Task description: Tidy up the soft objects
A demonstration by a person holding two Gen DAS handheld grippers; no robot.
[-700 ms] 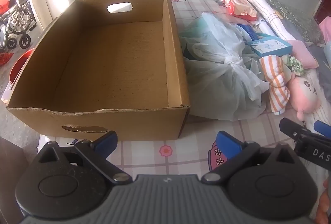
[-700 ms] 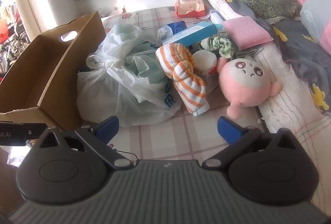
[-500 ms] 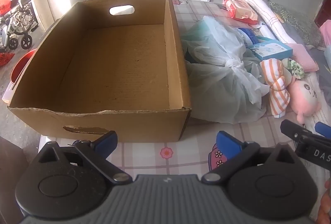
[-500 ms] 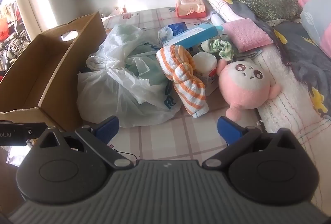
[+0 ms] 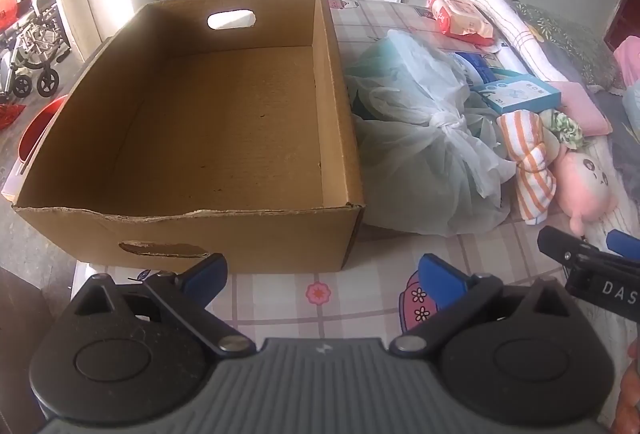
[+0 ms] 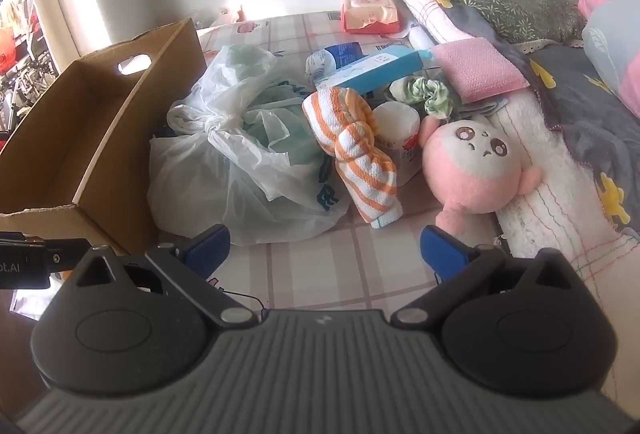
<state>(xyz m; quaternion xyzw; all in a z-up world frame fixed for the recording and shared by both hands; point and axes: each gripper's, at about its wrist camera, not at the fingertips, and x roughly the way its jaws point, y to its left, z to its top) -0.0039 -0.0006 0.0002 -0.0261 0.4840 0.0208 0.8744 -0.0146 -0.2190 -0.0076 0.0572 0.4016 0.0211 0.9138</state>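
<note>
**Start of sort: box empty, both grippers free**

Left gripper (image 5: 322,270): jaws wide, nothing between them. It hangs over the checked sheet (image 5: 280,298) just in front of the near wall of the box (image 5: 224,234) and points down into the open box. Box floor bare; no item inside.

Right gripper (image 6: 324,248): jaws wide, nothing held. It faces the pile to the right of the box.

Pile, left to right in the right wrist view: knotted bag (image 6: 240,157) leaning against the box's side; striped towel (image 6: 356,153) lying partly on the bag; pink plush (image 6: 476,165) beside the towel, resting against a white quilt roll (image 6: 552,193). Behind them a green scrunchie (image 6: 430,93), a pink cloth (image 6: 478,69), a blue carton (image 6: 384,67) and a white tub (image 6: 398,121).

Step, as judged: pre-grasp. Nothing moved into the box yet; task at its beginning.

Next move calls for: right gripper forward and down onto a near soft item. Towel or plush are closest and unobstructed. Close on the bulk, not an edge, since fabric slips. Then lift clear of the box's wall and release inside. Carton and tub look rigid; probably leave them.
</note>
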